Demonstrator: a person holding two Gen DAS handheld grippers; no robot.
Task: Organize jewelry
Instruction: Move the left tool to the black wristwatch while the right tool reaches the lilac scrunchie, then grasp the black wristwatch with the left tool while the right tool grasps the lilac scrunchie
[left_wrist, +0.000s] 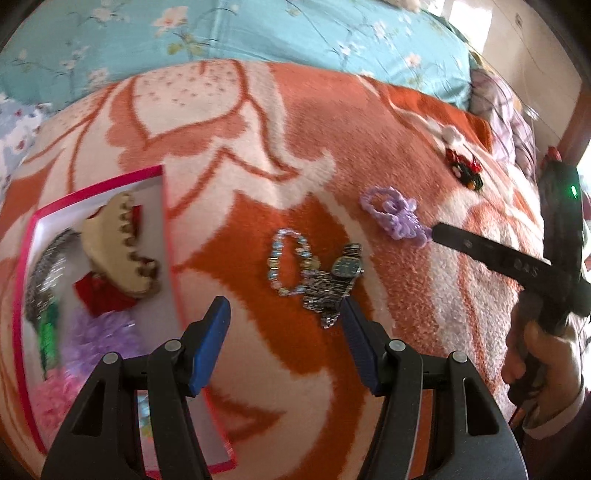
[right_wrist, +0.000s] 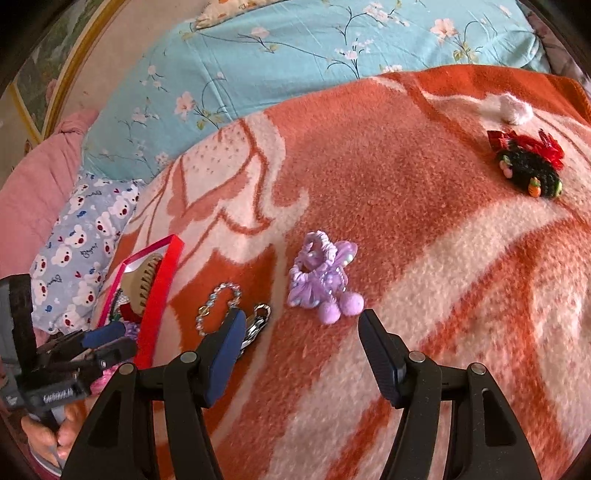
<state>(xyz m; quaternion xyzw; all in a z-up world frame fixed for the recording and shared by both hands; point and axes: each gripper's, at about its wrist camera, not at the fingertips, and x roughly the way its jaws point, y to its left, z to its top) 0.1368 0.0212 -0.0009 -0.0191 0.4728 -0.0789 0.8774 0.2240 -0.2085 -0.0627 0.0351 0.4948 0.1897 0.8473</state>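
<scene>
1. Because the right gripper (right_wrist: 301, 354) points at it with jaws spread and nothing held, the purple scrunchie (right_wrist: 323, 280) is judged the next item; it lies on the orange blanket (right_wrist: 424, 206) just ahead of the fingertips
2. Handling estimate: soft, light, compressible fabric with two pom-poms; unlikely to slip or break. Grip the gathered middle, not the loose ring, so the jaws close on bulk rather than on blanket pile
3. The wristwatch (left_wrist: 341, 278) and the beaded bracelet (left_wrist: 290, 264) lie touching each other just ahead of the left gripper (left_wrist: 284, 334), whose jaws are spread and empty. The watch looks heavier, metal-linked and slippery: take the case or pinch across the band. The bracelet is probably elastic with hard beads: pinch one side of the loop
4. The black and red hair clip (right_wrist: 528, 166) lies well apart, farther out
5. The pink-rimmed box (left_wrist: 162, 229), left of these items, already holds a beige claw clip (left_wrist: 118, 247) and other pieces
</scene>
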